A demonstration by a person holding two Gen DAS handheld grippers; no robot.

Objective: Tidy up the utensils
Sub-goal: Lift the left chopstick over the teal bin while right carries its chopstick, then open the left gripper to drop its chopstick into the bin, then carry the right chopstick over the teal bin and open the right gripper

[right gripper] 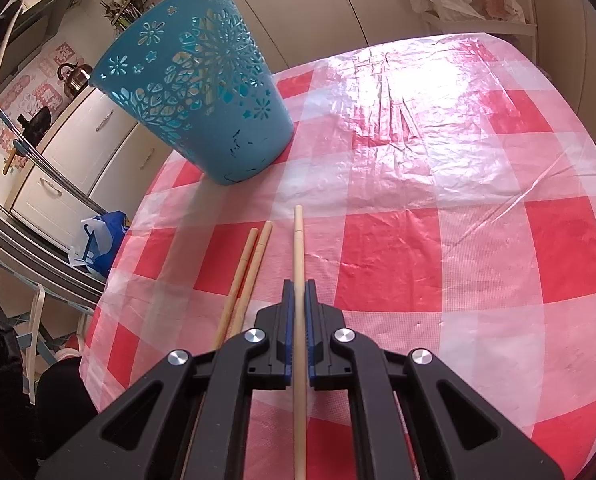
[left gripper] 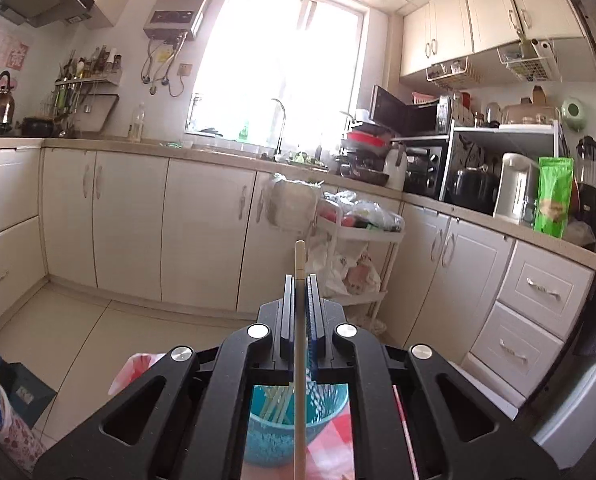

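Note:
In the left wrist view my left gripper (left gripper: pixel 300 280) is shut on a pale wooden chopstick (left gripper: pixel 299 258), raised and pointing nearly level across the kitchen. Below it, seen through the gripper frame, stands the blue cut-out basket (left gripper: pixel 322 420) with several pale sticks inside. The right wrist view shows my right gripper (right gripper: pixel 299 285) shut on another wooden chopstick (right gripper: pixel 298 240), angled down over the red-and-white checked tablecloth (right gripper: pixel 418 240). Two more chopsticks (right gripper: pixel 250 264) lie side by side on the cloth just left of it. That same blue basket (right gripper: pixel 202 92) stands at the table's far left.
Cream cabinets (left gripper: pixel 138 220), a counter with sink, microwave and kettle, and a white trolley (left gripper: pixel 362 240) with bags line the room. Left of the table edge (right gripper: pixel 110 280) are a blue bag (right gripper: pixel 106 236) and a dark rail.

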